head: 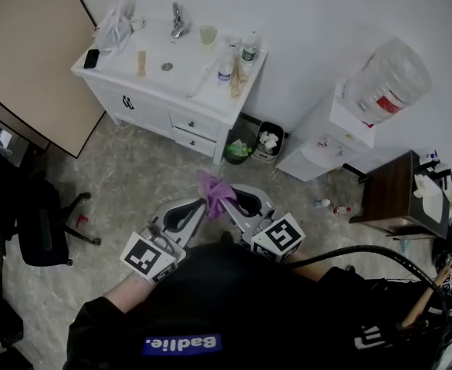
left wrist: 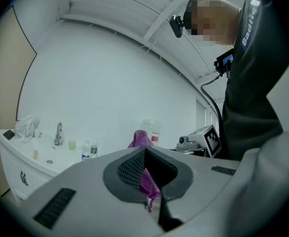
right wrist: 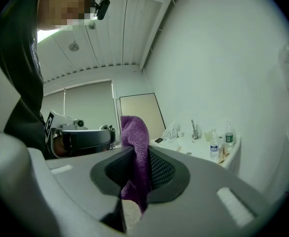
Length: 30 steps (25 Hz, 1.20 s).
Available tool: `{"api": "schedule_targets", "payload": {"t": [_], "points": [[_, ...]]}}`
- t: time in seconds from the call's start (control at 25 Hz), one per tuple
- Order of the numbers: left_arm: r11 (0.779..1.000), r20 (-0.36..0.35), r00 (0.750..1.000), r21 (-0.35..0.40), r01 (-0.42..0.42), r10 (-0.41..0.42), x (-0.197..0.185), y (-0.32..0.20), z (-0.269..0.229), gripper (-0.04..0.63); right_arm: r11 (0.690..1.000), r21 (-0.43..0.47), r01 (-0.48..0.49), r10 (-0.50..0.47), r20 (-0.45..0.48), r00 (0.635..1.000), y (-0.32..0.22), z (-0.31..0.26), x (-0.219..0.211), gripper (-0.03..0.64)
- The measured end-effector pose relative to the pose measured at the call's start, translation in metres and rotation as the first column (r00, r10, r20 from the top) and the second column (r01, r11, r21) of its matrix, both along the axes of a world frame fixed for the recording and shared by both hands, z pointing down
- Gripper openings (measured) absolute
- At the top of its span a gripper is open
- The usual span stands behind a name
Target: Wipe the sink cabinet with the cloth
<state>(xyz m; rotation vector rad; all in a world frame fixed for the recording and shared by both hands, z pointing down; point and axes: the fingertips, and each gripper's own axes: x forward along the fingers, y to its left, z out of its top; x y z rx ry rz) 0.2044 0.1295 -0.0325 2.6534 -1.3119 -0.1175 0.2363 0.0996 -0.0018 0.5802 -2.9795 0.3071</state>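
"Badie." on person's black sweatshirt [head: 210, 299]

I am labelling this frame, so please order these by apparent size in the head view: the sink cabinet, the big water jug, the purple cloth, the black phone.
1. sink cabinet
2. water jug
3. purple cloth; it is nearer the camera, which makes it look larger than its true size
4. black phone

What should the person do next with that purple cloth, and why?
Probably carry the purple cloth forward to the sink cabinet. The left gripper and the right gripper are both shut on it, but it hangs over the floor, well short of the cabinet, so no wiping can begin.
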Motion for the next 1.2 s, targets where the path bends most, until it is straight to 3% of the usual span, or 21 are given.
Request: {"api": "schedule_targets", "payload": {"t": [0.64, 1.2], "points": [[0.999, 0.002, 1.0, 0.026, 0.027, -0.027, -0.001, 0.013, 0.0, 0.0, 0.999, 0.007, 0.031, -0.031, 0.006, 0.999, 0.015, 0.003, -0.005, 0.06], [1.0, 0.03, 1.0, 0.002, 0.006, -0.006, 0.0, 0.013, 0.006, 0.0, 0.999, -0.028, 0.033, -0.033, 0.01, 0.999, 0.011, 0.005, -0.01, 0.059]]}}
